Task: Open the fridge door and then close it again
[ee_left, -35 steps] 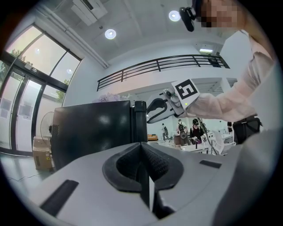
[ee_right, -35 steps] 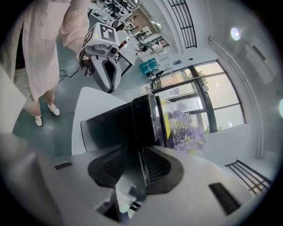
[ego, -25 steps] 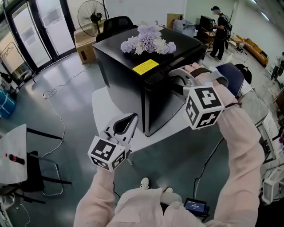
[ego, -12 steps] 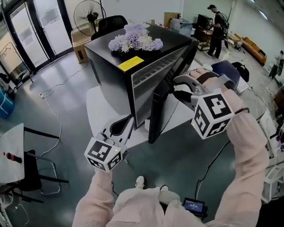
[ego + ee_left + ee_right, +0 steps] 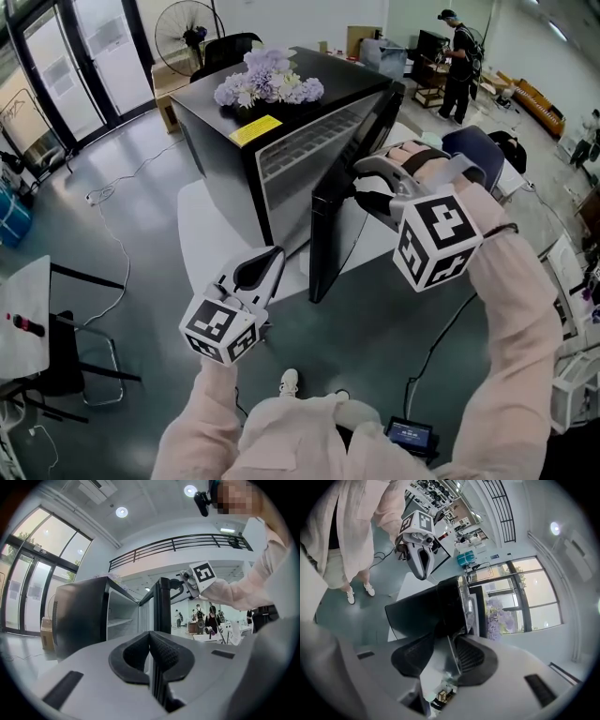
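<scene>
A black mini fridge (image 5: pixel 216 141) with purple flowers (image 5: pixel 267 86) on top stands on a white table (image 5: pixel 202 234). Its door (image 5: pixel 328 234) hangs partly open and the pale inside shows. My right gripper (image 5: pixel 361 187) sits at the door's top free corner. In the right gripper view the door's thin edge (image 5: pixel 449 644) runs between the fingers; the jaws have just been opening and one pad stands off it. My left gripper (image 5: pixel 267 262) hovers low in front of the table, shut on nothing, its pads (image 5: pixel 161 651) touching. It points at the fridge (image 5: pixel 79 616).
A standing fan (image 5: pixel 187 33), a dark chair (image 5: pixel 230 42) and a cardboard box (image 5: pixel 173 89) are behind the fridge. A person (image 5: pixel 459 61) stands at the far right. A blue chair (image 5: pixel 478 150) is beside my right arm. A small screen (image 5: pixel 411 433) lies on the floor.
The fridge door has swung from shut to partly open, and my right gripper has travelled with its top corner. My left gripper has drifted a little left and lower.
</scene>
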Demonstrator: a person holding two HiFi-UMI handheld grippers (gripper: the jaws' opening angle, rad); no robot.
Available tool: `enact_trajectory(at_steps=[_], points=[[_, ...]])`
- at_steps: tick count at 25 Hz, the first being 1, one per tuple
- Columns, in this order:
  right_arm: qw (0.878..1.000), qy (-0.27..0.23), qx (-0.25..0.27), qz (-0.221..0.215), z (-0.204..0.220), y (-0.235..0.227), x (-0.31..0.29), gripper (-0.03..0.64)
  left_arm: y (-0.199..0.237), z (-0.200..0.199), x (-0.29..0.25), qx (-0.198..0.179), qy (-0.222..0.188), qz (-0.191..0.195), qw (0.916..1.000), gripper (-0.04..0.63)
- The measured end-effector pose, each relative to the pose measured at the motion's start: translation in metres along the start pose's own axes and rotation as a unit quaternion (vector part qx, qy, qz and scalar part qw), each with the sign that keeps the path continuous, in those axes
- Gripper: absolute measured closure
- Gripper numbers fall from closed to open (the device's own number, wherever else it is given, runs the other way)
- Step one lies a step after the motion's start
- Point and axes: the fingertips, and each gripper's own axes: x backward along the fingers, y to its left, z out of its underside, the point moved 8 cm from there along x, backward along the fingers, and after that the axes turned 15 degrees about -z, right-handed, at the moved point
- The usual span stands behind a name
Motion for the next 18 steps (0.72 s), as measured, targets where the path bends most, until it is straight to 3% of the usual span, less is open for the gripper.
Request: enact_trajectory(at_steps=[18], points=[[1.0, 0.014, 0.027, 0.001, 0.051, 0.058, 0.041, 0.46, -0.086, 0.005, -0.001, -0.008, -0.001, -0.009, 0.9999, 0.584]])
